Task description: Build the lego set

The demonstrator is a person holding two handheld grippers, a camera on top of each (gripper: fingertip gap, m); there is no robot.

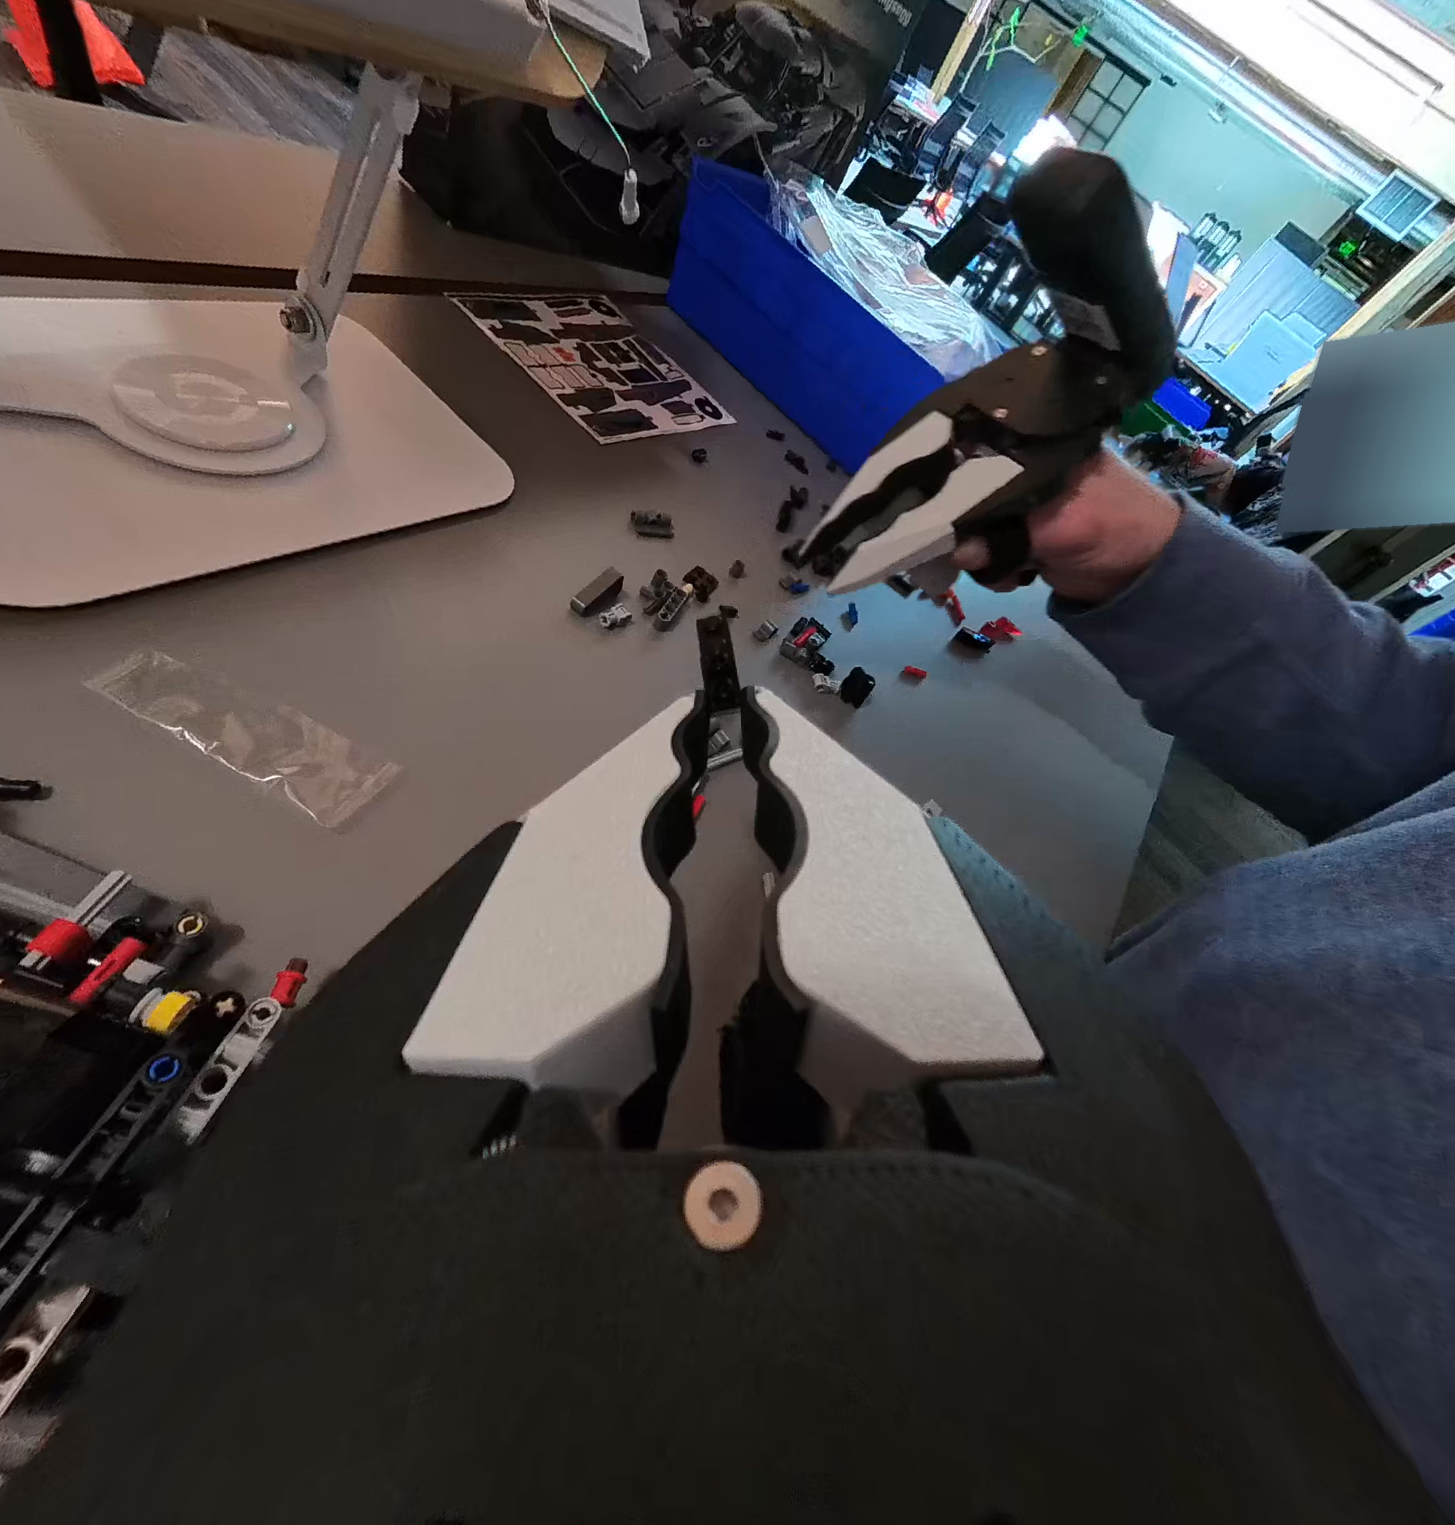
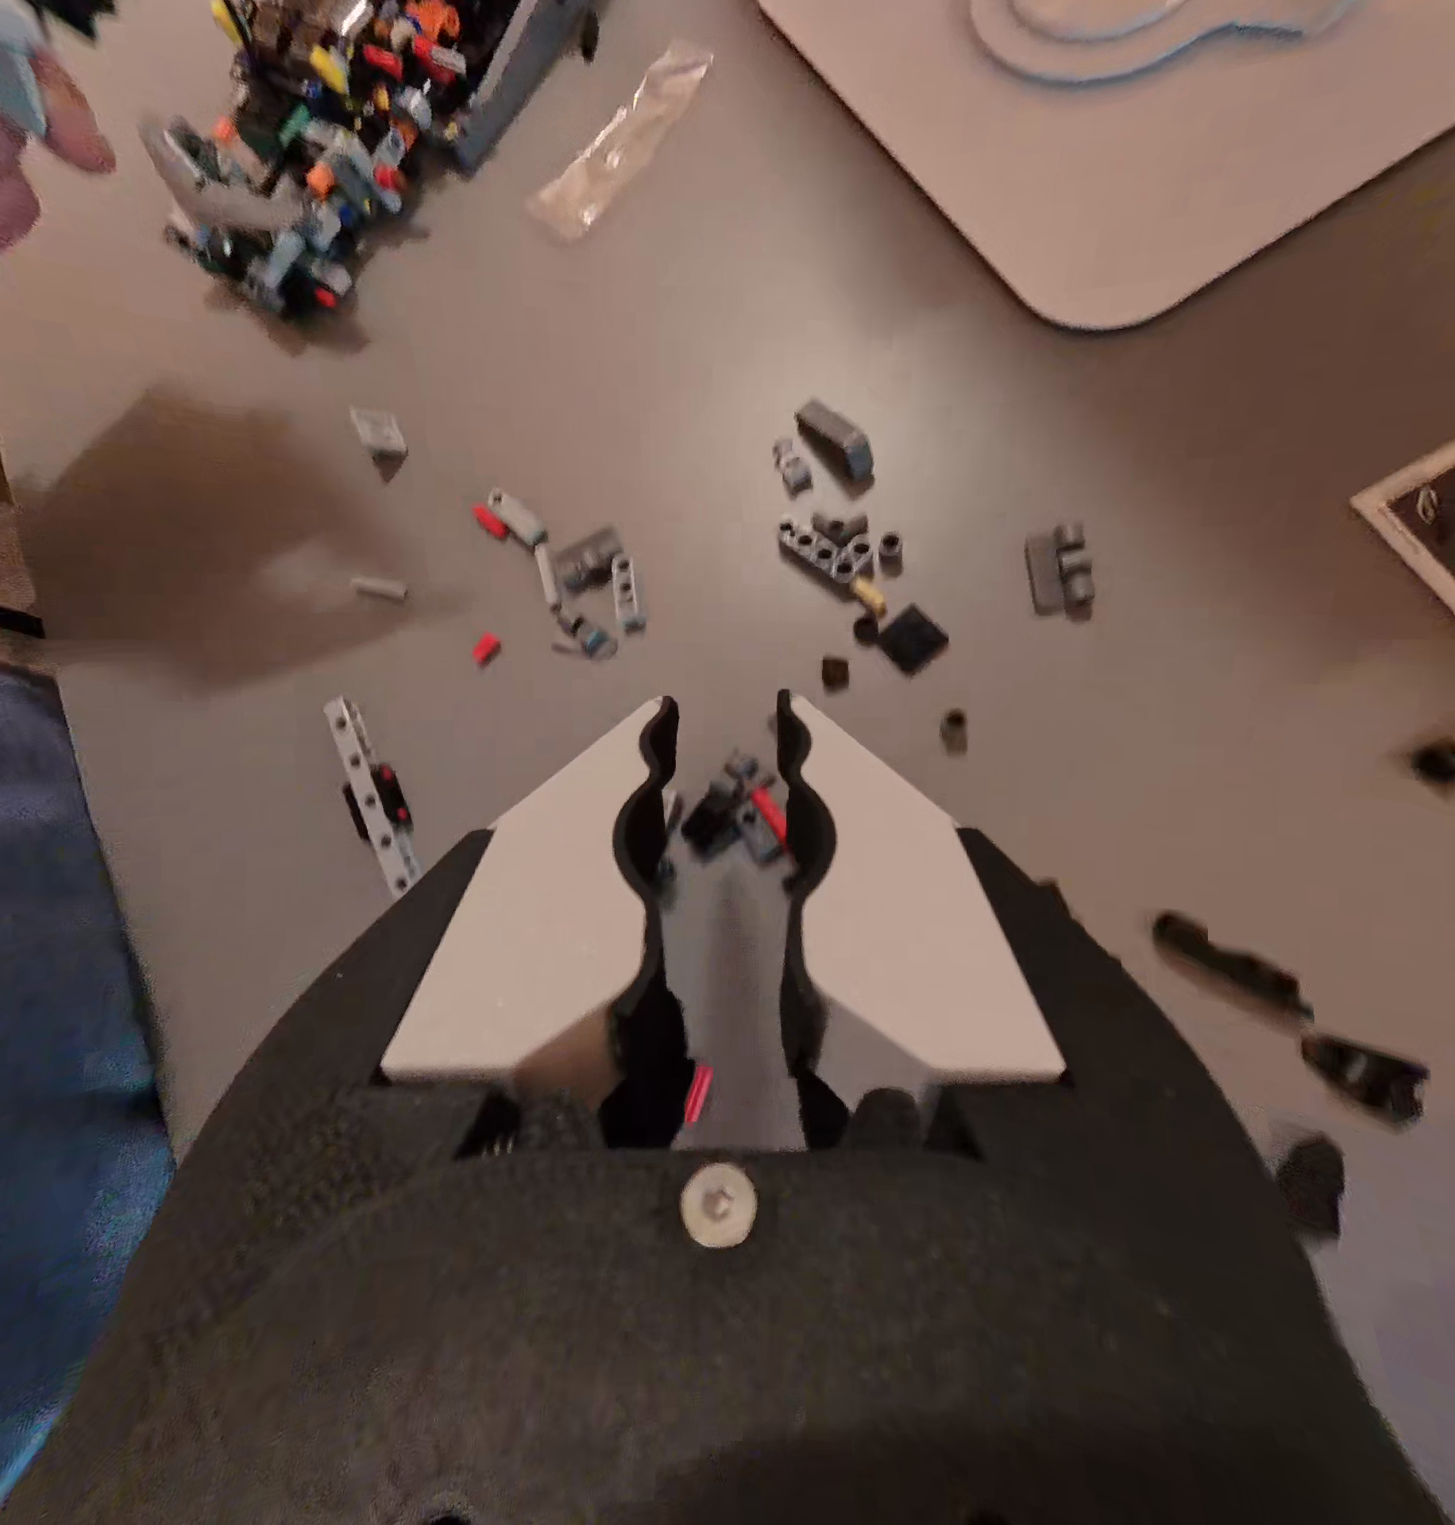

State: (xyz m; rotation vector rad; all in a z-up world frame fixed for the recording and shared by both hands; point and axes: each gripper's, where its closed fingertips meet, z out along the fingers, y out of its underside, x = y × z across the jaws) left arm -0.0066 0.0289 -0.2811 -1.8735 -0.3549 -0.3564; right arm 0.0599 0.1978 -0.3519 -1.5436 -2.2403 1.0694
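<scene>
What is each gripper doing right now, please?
Left gripper: jaws shut on a black lego piece.
Right gripper: jaws open, holding nothing, above loose pieces.

Left claw (image 1: pixel 720 701) pinched; right claw (image 2: pixel 724 714) agape

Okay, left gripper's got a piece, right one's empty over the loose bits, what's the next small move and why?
Probably lower the right gripper onto the small black, grey and red brick cluster lying on the grey table between its open fingers, then close. The left gripper already pinches a thin black studded plate, so it likely awaits a mating piece.
</scene>
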